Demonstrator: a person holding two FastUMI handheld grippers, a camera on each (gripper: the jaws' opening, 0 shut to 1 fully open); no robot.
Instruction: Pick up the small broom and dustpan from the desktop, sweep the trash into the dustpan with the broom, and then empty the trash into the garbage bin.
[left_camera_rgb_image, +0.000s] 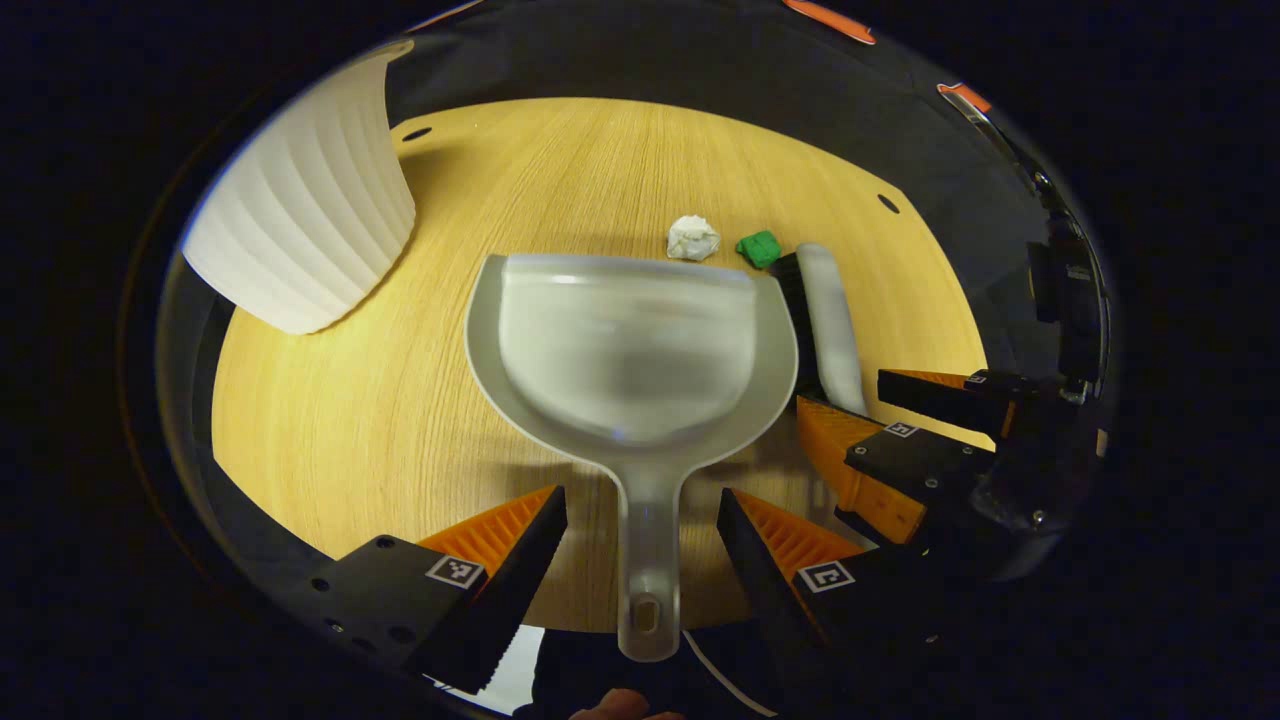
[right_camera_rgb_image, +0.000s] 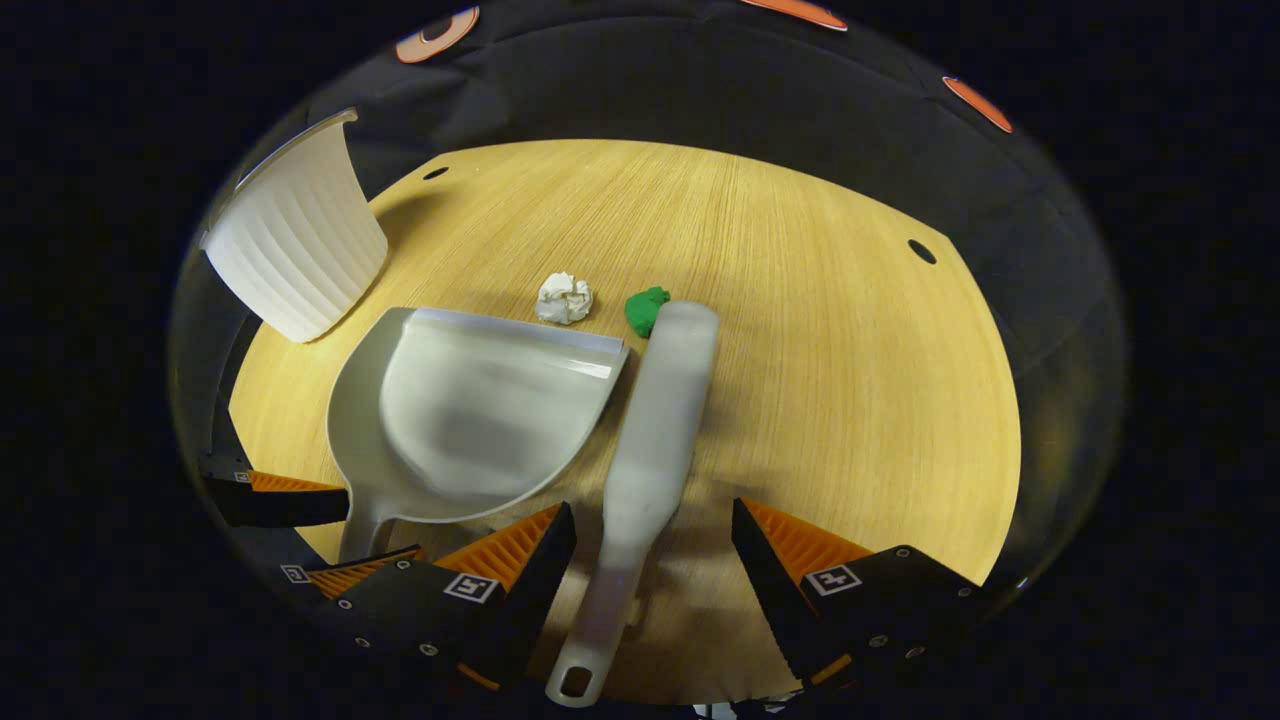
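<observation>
The pale grey plastic dustpan (left_camera_rgb_image: 640, 350) lies flat on the round light-wood worktop (left_camera_rgb_image: 560, 170), its open lip towards the far side and its translucent handle running back between the spread fingers of the left tool (left_camera_rgb_image: 642, 540), which do not touch it; the handle's end hangs past the near edge of the worktop. Beside it, the small grey broom (right_camera_rgb_image: 650, 430) lies lengthwise in the same direction, head away, its handle with a hanging hole between the wide-apart fingers of the right tool (right_camera_rgb_image: 655, 560); its bristles are hard to make out in the right gripper view. Just beyond the lip sit a crumpled white paper ball (left_camera_rgb_image: 692, 238) and a green crumpled scrap (left_camera_rgb_image: 759, 248). The white ribbed garbage bin (left_camera_rgb_image: 300, 210) stands far left, cut off at its top.
</observation>
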